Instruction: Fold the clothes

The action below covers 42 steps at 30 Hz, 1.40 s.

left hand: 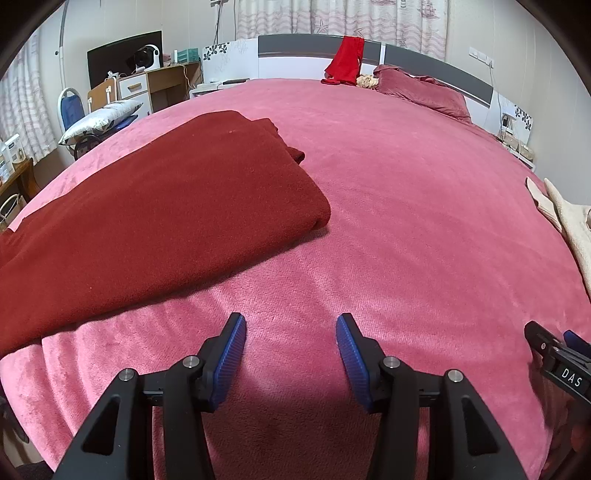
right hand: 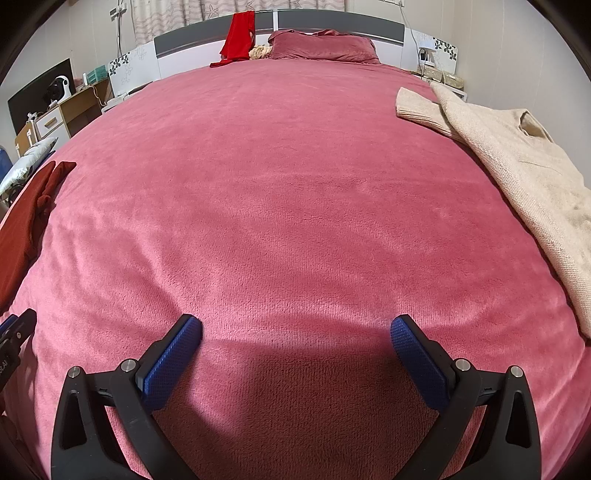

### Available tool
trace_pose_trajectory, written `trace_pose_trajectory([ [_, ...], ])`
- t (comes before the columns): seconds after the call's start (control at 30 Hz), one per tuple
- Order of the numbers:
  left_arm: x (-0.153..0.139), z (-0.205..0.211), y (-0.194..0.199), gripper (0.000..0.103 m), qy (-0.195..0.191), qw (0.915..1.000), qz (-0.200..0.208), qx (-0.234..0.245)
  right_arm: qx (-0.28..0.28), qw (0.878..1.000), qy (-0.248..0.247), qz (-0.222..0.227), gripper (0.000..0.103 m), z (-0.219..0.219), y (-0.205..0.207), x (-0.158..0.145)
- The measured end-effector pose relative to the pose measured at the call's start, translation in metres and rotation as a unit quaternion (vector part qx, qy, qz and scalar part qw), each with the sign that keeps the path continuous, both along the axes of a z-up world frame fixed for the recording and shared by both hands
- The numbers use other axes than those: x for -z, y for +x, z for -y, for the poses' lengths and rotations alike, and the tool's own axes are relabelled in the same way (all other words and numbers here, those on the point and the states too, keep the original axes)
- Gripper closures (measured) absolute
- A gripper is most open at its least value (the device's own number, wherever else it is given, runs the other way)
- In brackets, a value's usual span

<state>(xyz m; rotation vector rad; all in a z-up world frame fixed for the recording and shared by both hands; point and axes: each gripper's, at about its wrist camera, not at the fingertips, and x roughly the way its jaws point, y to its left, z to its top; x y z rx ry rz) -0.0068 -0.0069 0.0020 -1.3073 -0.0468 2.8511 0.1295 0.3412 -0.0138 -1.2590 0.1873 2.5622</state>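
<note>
Both the left gripper (left hand: 291,321) and the right gripper (right hand: 296,323) are spread, empty; the beige sweater (right hand: 517,162) at right looks soft and limp — better pinch its near hem.

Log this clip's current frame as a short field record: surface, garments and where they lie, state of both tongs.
surface: pink fleece bedspread covering the bed
dark red garment: folded, lying on the left side of the bed
beige knit sweater: on the right side, spread out, not folded
bright red garment: draped over the headboard, far end
pillow: at the headboard, same pink cover
left tongs: open, empty, over bare bedspread
right tongs: open, empty, over bare bedspread
contact: neither tongs touch any garment
</note>
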Motion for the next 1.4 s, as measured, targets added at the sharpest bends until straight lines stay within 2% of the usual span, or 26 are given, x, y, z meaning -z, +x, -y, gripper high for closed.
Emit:
trace_pose_trajectory([
  [1.4, 0.0000, -0.0021, 0.0012, 0.051, -0.006, 1.0000, -0.002, -0.003, -0.001, 1.000, -0.002, -0.003, 0.000, -0.0004, 0.0020, 0.0011],
])
